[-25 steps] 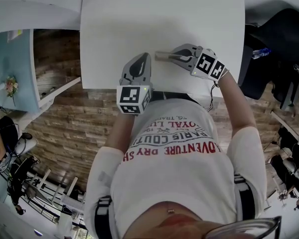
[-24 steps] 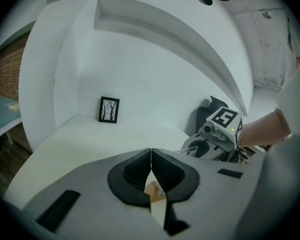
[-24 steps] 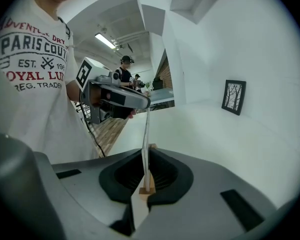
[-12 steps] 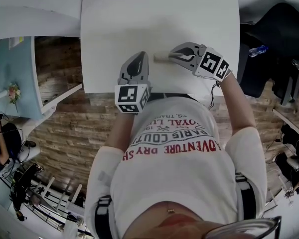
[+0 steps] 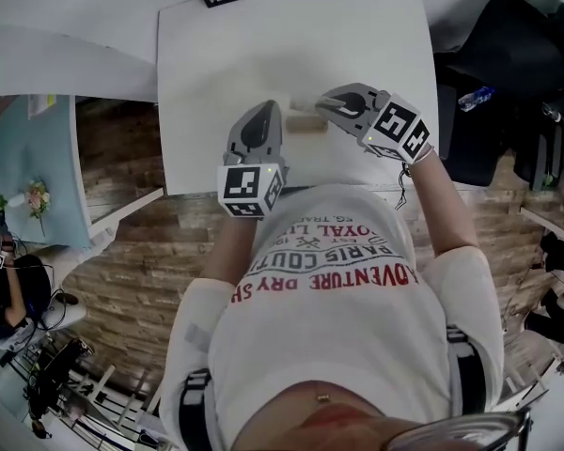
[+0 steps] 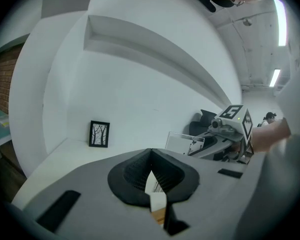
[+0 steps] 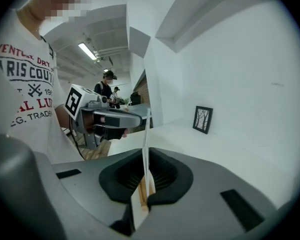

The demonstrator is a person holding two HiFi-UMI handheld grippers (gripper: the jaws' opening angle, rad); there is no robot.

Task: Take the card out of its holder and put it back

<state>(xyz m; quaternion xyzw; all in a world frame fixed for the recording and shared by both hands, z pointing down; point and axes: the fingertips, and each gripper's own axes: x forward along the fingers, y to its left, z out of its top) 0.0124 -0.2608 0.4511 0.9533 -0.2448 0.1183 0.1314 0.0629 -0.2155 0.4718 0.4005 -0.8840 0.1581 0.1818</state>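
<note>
Head view: my left tongs point(image 5: 270, 113) and right tongs point(image 5: 323, 102) each clamp one end of the card holder point(image 5: 305, 120) over the white counter point(image 5: 357, 26).

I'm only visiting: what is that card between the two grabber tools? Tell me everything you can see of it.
The card is a thin, stiff, pale rectangle with small dark print. It stands upright on its edge. Seen from the right gripper it is edge-on, a narrow line with the jaws shut on it. The left gripper clamps it too, from the opposite side. A light wooden piece, apparently its holder, sits at its lower edge.
</note>
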